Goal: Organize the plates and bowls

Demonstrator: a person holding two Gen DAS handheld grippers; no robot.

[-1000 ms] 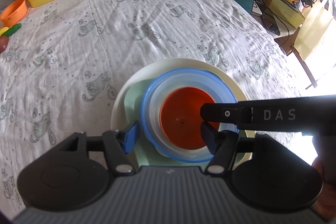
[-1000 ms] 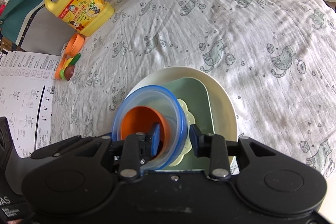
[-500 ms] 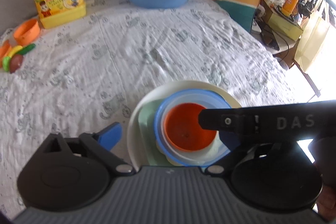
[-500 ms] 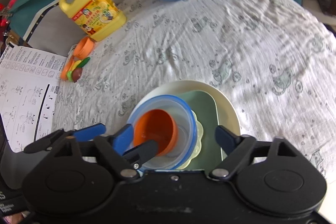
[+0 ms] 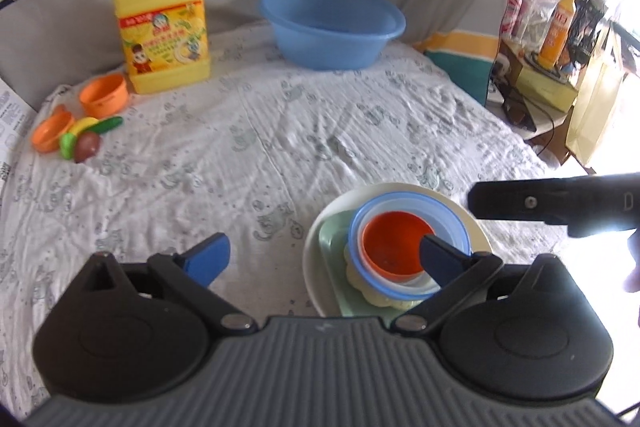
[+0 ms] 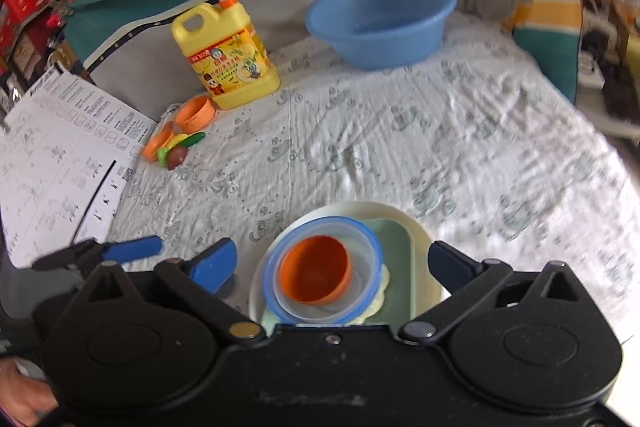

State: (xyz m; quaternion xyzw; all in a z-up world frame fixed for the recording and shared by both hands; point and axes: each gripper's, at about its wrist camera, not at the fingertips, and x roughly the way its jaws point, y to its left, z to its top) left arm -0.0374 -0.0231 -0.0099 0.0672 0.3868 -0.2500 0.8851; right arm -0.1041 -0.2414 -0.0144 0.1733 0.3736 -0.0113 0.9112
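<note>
On the cat-print cloth stands one stack: a cream round plate (image 5: 400, 189), a pale green square plate (image 5: 332, 239), a yellow scalloped dish (image 5: 376, 297), a clear blue-rimmed bowl (image 5: 452, 227) and, nested inside it, an orange bowl (image 5: 394, 241). My left gripper (image 5: 324, 259) hovers above the stack's left side, open and holding nothing. In the right wrist view the stack sits below my right gripper (image 6: 334, 263), whose jaws are opening, with nothing between them; the orange bowl (image 6: 316, 269) lies free underneath. The right gripper's body (image 5: 560, 207) crosses the left wrist view at the right.
A yellow detergent bottle (image 5: 160, 23) and a blue basin (image 5: 332, 23) stand at the far edge. Orange cups and toy food (image 5: 80, 135) lie at far left beside a printed sheet (image 6: 52, 167). A cluttered side table (image 5: 560, 27) is off the right edge.
Both grippers opened wide and drew up and back from the stack. The right fingers let go of the orange bowl's rim, and the bowl stays nested in the blue-rimmed bowl.
</note>
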